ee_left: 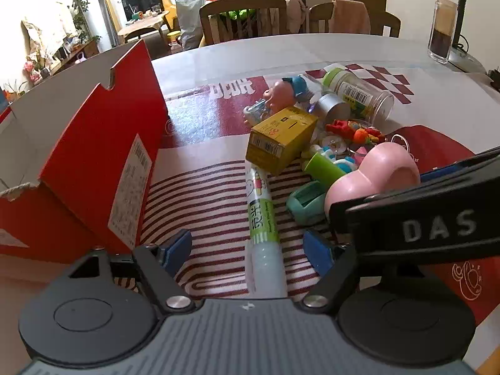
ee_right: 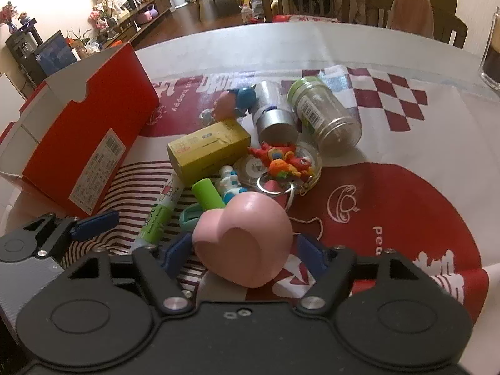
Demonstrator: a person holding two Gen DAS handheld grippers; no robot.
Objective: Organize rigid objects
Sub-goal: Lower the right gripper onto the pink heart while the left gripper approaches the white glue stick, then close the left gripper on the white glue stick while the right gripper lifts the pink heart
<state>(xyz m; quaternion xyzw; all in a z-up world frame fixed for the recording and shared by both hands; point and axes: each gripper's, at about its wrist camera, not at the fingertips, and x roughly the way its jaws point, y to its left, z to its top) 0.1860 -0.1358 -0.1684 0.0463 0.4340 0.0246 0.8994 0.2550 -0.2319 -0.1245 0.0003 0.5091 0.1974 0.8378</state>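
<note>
Glue stick [ee_left: 264, 234] between left gripper [ee_left: 247, 250] pads

We look down over our left gripper [ee_left: 247, 250], its blue pads standing apart on either side of a glue stick [ee_left: 264, 231] that lies lengthwise between them on the striped cloth [ee_left: 212, 200], with gaps on both sides. At nine o'clock a red cardboard box [ee_left: 103, 156] stands open. Toward one o'clock sits the pile: a yellow carton [ee_left: 279, 139] touching the glue stick's far end, a pink pig figure [ee_left: 278, 95] beyond it, and a clear jar [ee_left: 359, 93] on its side. At three o'clock the right gripper [ee_left: 437, 218] crosses in front of a pink heart-shaped object [ee_left: 375, 172].
</note>
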